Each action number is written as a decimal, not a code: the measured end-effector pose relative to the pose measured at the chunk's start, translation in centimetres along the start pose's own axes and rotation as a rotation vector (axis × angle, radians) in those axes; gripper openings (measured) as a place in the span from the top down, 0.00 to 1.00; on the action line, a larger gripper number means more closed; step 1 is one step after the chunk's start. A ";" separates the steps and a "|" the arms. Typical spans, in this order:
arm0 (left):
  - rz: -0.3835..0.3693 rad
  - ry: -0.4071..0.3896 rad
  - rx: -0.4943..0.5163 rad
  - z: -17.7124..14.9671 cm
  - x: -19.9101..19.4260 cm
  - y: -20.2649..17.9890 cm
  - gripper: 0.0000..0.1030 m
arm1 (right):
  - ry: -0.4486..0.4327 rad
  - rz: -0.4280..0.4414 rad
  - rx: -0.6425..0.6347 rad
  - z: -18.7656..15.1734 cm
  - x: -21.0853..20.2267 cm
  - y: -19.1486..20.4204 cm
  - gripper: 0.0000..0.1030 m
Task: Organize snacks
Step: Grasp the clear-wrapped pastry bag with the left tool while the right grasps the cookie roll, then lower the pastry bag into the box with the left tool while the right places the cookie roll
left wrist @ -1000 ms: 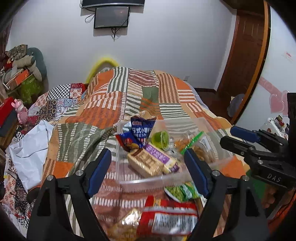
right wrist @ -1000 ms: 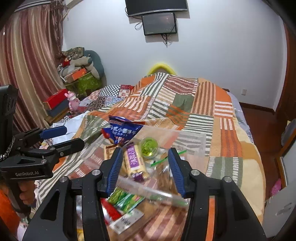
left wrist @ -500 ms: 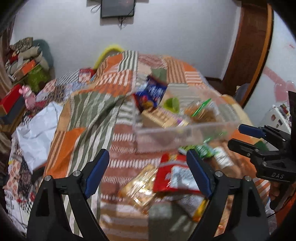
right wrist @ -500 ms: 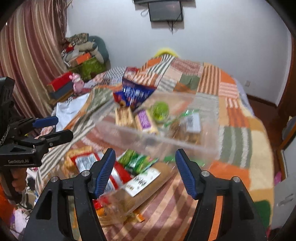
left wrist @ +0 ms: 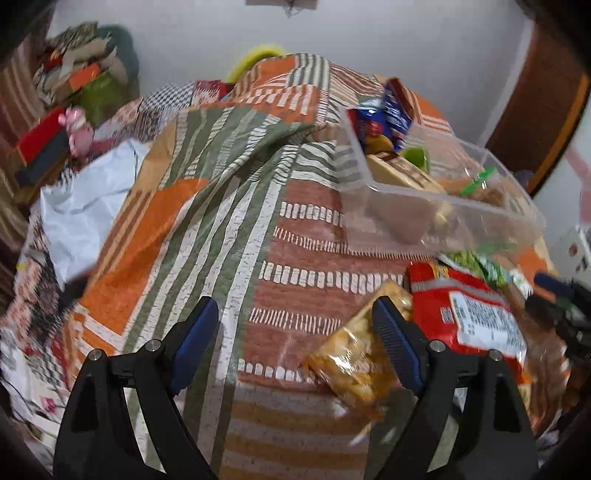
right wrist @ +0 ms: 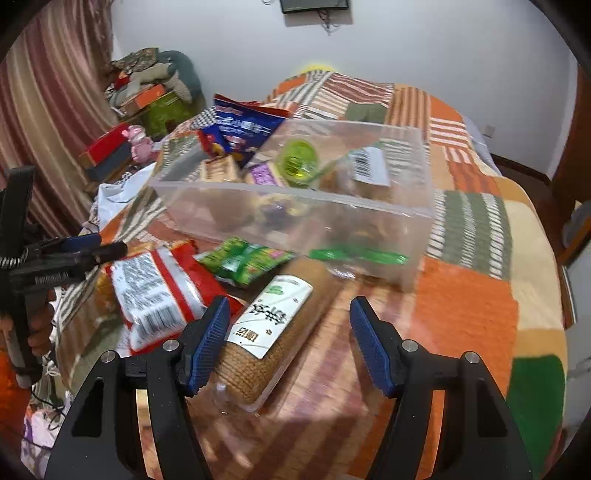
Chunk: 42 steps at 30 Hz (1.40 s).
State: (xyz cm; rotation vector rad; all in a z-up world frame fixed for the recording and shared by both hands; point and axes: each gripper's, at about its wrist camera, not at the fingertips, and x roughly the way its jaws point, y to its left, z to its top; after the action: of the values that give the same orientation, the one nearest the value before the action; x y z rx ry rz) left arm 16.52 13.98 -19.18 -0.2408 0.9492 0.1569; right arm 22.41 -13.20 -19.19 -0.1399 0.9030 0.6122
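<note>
Right wrist view: empty spread right tool (right wrist: 288, 341) above biscuit roll (right wrist: 275, 328).

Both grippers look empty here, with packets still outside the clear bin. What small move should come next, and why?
Probably ease the right gripper forward and left to straddle the brown cracker pack. Its jaws are open and empty, the pack lies loose on the bed just outside the clear bin, partly between the fingers already.

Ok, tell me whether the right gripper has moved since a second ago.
Yes. The right gripper has pulled back and tipped down: the clear bin, earlier between its open fingers, now sits above them, and the wall TV has slid to the top edge.
</note>
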 end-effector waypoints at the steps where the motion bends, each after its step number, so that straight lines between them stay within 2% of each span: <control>1: -0.012 0.007 -0.018 0.0 0.1 0.2 0.17 | 0.004 -0.006 0.001 -0.2 -0.1 -0.2 0.38; 4: -0.053 0.015 -0.030 -0.3 0.0 0.1 0.17 | 0.028 -0.028 -0.002 -1.0 -0.3 -0.9 0.38; 9: -0.082 0.022 0.033 -1.4 -0.7 -1.5 0.17 | 0.025 -0.031 0.019 -1.7 -1.1 -1.6 0.38; 12: -0.109 0.061 0.064 -2.3 -0.6 -2.6 0.17 | 0.023 -0.025 0.027 -2.1 -1.6 -1.8 0.38; 17: -0.061 0.062 0.137 -3.2 -0.2 -3.9 0.17 | 0.018 -0.017 0.026 -2.3 -2.0 -1.9 0.42; 19: -0.063 0.060 0.124 -2.8 -0.2 -3.8 0.17 | 0.018 -0.013 0.026 -2.2 -2.0 -2.0 0.42; 23: -0.016 0.033 0.146 -1.6 0.3 -3.9 0.16 | 0.019 -0.006 0.019 -2.1 -1.7 -1.8 0.42; 27: -0.003 0.051 0.163 -0.8 1.8 -4.0 0.16 | 0.031 0.004 0.005 -1.5 -0.9 -1.4 0.43; 30: -0.015 0.061 0.160 -0.6 2.7 -3.9 0.16 | 0.042 0.010 -0.011 -1.1 -0.2 -1.0 0.47; 32: -0.010 0.060 0.153 -0.4 3.2 -3.8 0.16 | 0.059 0.021 -0.020 -1.0 0.4 -0.8 0.56; 34: -0.011 0.051 0.135 -0.4 3.4 -3.5 0.16 | 0.077 0.033 -0.022 -1.0 1.1 -0.6 0.60; 36: -0.015 0.039 0.120 -0.5 3.5 -3.2 0.20 | 0.074 0.030 -0.019 -1.2 1.4 -0.5 0.62; 38: -0.013 0.020 0.116 -0.7 3.1 -3.1 0.37 | 0.064 0.027 -0.019 -1.3 1.3 -0.5 0.64; 39: -0.010 0.011 0.122 -0.9 2.8 -3.1 0.42 | 0.060 0.027 -0.015 -1.4 1.1 -0.5 0.64; 40: -0.005 0.003 0.129 -1.1 2.6 -3.2 0.54 | 0.058 0.028 -0.009 -1.5 1.0 -0.6 0.65; 42: 0.019 -0.011 0.143 -1.6 2.0 -3.5 0.56 | 0.054 0.027 0.000 -1.6 0.7 -0.6 0.65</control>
State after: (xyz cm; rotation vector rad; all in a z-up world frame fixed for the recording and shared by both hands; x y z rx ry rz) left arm 17.28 10.25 -21.23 -0.0992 0.9477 0.1073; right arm 21.92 -13.94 -20.85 -0.1451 0.9584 0.6361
